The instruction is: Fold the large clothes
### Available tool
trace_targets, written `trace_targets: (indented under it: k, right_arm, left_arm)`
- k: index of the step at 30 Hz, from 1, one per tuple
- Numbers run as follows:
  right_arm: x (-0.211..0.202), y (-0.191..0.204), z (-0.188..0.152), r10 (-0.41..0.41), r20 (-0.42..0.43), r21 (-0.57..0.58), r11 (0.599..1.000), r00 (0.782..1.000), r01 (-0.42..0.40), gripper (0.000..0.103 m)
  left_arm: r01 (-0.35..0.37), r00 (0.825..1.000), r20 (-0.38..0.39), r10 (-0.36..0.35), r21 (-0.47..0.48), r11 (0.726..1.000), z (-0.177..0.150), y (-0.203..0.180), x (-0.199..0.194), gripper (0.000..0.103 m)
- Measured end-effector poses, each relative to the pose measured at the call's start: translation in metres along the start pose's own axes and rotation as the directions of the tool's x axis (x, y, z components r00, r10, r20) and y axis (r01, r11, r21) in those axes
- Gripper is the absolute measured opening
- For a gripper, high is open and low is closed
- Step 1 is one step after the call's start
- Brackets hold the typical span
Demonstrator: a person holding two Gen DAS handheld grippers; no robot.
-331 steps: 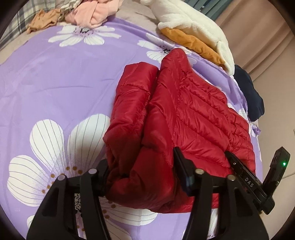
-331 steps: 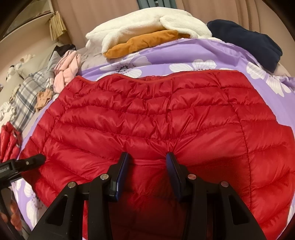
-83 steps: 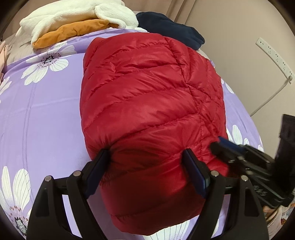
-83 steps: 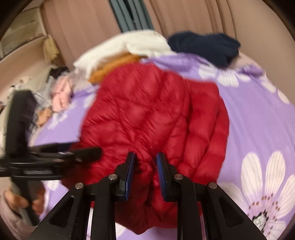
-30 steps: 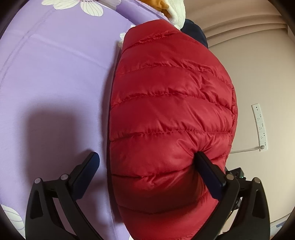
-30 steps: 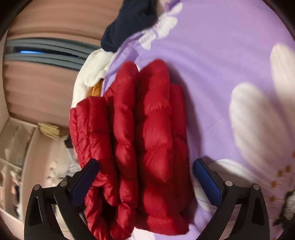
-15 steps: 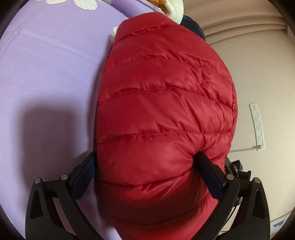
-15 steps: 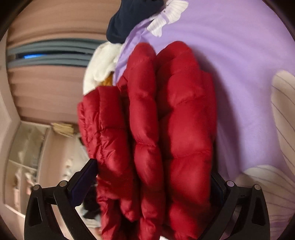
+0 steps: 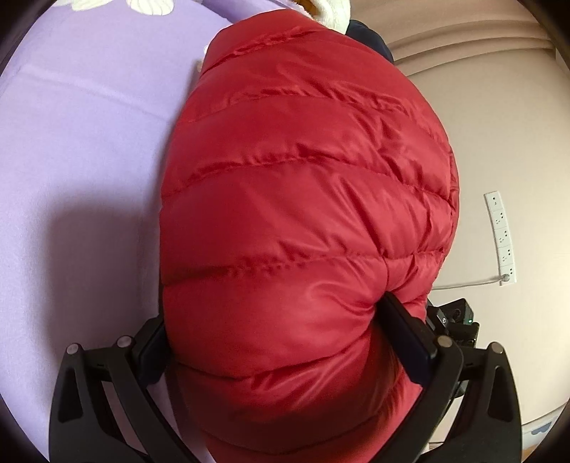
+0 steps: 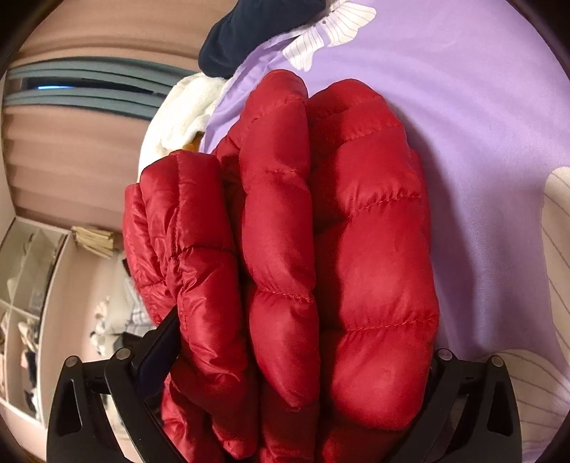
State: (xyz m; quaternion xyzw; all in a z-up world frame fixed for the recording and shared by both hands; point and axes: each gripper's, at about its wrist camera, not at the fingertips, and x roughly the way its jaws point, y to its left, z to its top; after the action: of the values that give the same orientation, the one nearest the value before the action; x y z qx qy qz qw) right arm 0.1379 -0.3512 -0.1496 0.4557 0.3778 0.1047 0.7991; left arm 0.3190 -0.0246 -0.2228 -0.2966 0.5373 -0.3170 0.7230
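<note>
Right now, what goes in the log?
jacket: folded, red | left hand-held gripper: shut on jacket | right hand-held gripper: shut on jacket | under: purple bedsheet

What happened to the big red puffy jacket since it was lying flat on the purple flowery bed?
The red quilted puffer jacket was folded from flat into a thick bundle. The left gripper and right gripper, which pinched its edge earlier, now each squeeze the whole bundle between wide-spread jaws. It looks raised off the purple flowered bedsheet. The white fleece blanket and navy garment stayed put.

Two wrist fisheyes, each looking forward along its tool, pressed close against the shared red jacket from opposite sides.
</note>
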Motion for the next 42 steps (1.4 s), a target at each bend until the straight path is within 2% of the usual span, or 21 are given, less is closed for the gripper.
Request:
trace_targets:
  k: [2, 6, 13, 16, 23, 29, 32, 42]
  right_arm:
    - [0.000, 0.003, -0.001, -0.013, 0.009, -0.008, 1.000, 1.000, 0.014, 0.100]
    - [-0.005, 0.013, -0.005, -0.026, 0.034, -0.065, 0.998, 0.999, 0.028, 0.086]
    - [-0.010, 0.037, -0.013, -0.050, 0.074, -0.213, 0.975, 0.996, 0.065, 0.062]
    - [-0.011, 0.047, -0.019, -0.053, 0.085, -0.260, 0.963, 0.995, 0.073, 0.058]
    - [-0.017, 0.053, -0.025, -0.021, 0.096, -0.298, 0.953, 0.995, 0.049, 0.057]
    - [-0.014, 0.060, -0.027, 0.004, 0.089, -0.321, 0.947, 0.996, 0.025, 0.057]
    - [-0.014, 0.060, -0.026, 0.011, 0.081, -0.329, 0.944, 0.997, 0.017, 0.057]
    - [-0.016, 0.063, -0.028, 0.037, 0.048, -0.365, 0.931, 0.998, -0.017, 0.057]
  left_arm:
    - [-0.023, 1.000, 0.004, 0.023, 0.022, 1.000, -0.002, -0.004, 0.000, 0.103]
    - [-0.068, 0.998, 0.015, 0.067, 0.086, 0.994, -0.007, -0.015, 0.000, 0.102]
    - [-0.146, 0.988, 0.077, 0.134, 0.185, 0.972, -0.022, -0.035, -0.009, 0.089]
    - [-0.170, 0.983, 0.104, 0.151, 0.204, 0.964, -0.028, -0.040, -0.016, 0.086]
    - [-0.209, 0.973, 0.142, 0.181, 0.212, 0.955, -0.040, -0.056, -0.022, 0.086]
    - [-0.211, 0.971, 0.160, 0.180, 0.208, 0.955, -0.056, -0.050, -0.048, 0.086]
    - [-0.215, 0.969, 0.166, 0.183, 0.204, 0.955, -0.049, -0.049, -0.049, 0.086]
    - [-0.217, 0.964, 0.197, 0.181, 0.180, 0.959, -0.057, -0.045, -0.064, 0.086]
